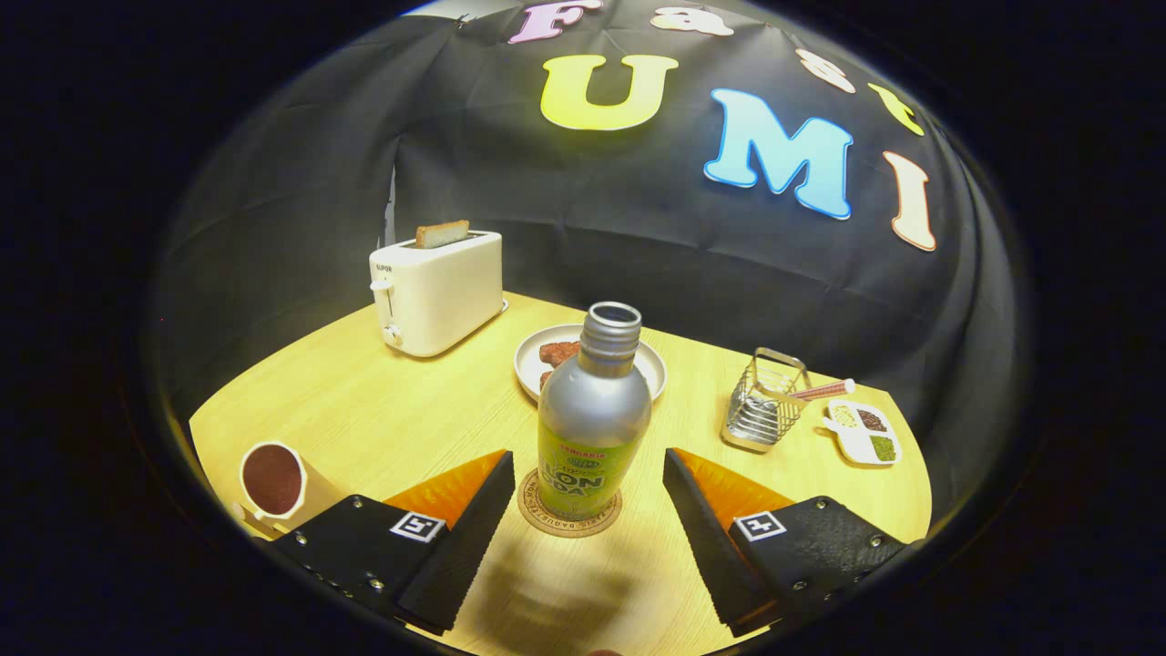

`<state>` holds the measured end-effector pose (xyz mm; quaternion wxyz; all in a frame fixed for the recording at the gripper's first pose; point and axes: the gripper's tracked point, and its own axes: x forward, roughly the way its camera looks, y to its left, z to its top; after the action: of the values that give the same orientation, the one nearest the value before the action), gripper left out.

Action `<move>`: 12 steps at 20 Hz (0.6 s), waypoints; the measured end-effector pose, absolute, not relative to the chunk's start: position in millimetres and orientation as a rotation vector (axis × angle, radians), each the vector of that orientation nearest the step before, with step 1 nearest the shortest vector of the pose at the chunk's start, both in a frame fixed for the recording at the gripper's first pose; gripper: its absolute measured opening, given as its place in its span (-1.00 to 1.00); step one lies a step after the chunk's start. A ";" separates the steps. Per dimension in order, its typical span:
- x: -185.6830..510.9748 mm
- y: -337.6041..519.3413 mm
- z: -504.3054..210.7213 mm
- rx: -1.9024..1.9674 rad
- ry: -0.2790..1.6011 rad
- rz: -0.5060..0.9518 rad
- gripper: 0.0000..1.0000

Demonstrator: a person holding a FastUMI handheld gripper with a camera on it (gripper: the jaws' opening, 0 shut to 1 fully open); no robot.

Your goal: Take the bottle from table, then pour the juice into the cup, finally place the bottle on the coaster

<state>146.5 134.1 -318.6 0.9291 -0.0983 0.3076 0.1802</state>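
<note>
The bottle (pixel 594 415) stands upright on the round coaster (pixel 569 507), its base well inside the coaster's ring, on the wooden table (pixel 383 410). Its long axis runs straight up, and the open, uncapped mouth points to the ceiling. The gripper (pixel 588 478) has its fingers spread wide, one on each side of the bottle's lower body and neither touching it, so it holds nothing.

The bottle looks like thin metal with a printed wrap around its lower half, so it should be stiff and unlikely to dent under a moderate squeeze, but smooth and rather slippery on the bare upper part. With no cap, any juice left would spill if it tilts. How much is inside cannot be told, so its weight is a guess; probably light. The best hold would be on the cylindrical wrapped section, below the shoulder, where the walls are parallel and the wrap gives some friction; the tapering shoulder and narrow neck would let the pads slide.

Taking the bottle as landmark: the cup (pixel 271 480), holding something dark, sits well to its left, near the left finger. A plate (pixel 651 369) with food lies just behind it, a toaster (pixel 437 292) farther back to the left, and a wire rack (pixel 763 401) and small dish (pixel 864 433) off to its right.

Judging from how things lie, the bottle is already placed.
</note>
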 end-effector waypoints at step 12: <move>98.2 125.0 -216.2 -0.118 0.477 0.265 0.99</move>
<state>98.2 125.0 -216.2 0.9612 -0.0585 0.2356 0.1309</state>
